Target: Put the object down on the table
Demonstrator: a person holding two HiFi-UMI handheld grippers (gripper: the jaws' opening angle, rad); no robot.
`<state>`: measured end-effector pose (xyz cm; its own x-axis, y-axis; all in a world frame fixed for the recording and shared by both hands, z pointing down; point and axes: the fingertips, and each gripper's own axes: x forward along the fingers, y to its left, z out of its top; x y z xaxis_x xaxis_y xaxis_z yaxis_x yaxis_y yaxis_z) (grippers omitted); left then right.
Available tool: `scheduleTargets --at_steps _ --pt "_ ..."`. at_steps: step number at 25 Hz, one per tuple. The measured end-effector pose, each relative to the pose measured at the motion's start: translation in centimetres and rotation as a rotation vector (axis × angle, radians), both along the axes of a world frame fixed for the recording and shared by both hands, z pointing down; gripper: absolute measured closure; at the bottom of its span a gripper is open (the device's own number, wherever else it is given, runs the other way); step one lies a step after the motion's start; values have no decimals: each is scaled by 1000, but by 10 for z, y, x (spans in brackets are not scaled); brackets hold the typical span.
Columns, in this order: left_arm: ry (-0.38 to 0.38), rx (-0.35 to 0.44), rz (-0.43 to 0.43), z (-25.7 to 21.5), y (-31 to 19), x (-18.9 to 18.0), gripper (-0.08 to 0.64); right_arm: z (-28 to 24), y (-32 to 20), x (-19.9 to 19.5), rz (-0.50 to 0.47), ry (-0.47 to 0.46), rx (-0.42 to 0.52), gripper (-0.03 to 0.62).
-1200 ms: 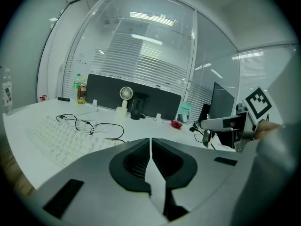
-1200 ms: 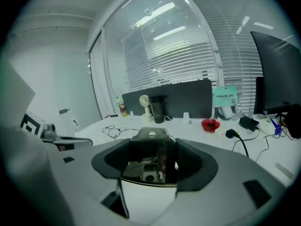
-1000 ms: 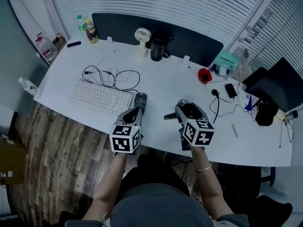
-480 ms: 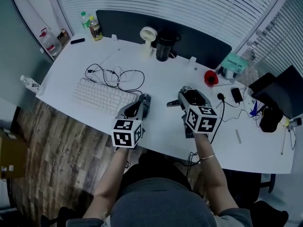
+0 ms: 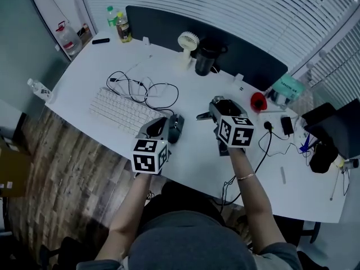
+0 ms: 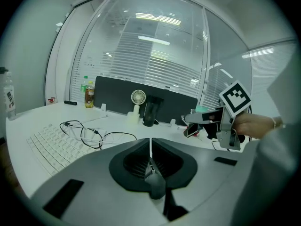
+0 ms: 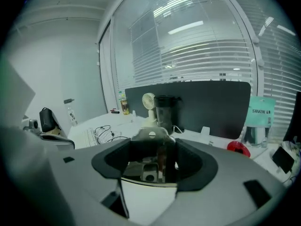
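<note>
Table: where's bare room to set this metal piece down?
Bare table between the cable tangle, the black cup and the right gripper holding the metal piece; also the near edge beside the keyboard. The right end is crowded: red object, phone, cords.

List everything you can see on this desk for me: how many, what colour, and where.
table: one, white, centre
keyboard: one, white, table's left
cables: one tangle, black, behind keyboard
fan: one, white, back edge
tumbler: one, black, right of fan
bottles: two, green and amber, far-left corner
metal object: one, silver, between right jaws
left hand-held gripper: one, grey, jaws together, empty
right hand-held gripper: one, grey, gripping metal object
</note>
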<state>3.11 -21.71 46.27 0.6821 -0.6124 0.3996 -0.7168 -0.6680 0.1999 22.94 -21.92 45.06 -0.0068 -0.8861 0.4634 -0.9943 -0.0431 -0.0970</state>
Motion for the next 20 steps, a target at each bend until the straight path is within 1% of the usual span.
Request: scheduleTargets --at_steps 10,20 --pt "-17 -22 -74 9 -18 -16 529 23 -51 5 -32 0 -33 302" --pt "-20 -53 -153 20 -30 -33 529 49 -93 8 -72 23 -80 302"
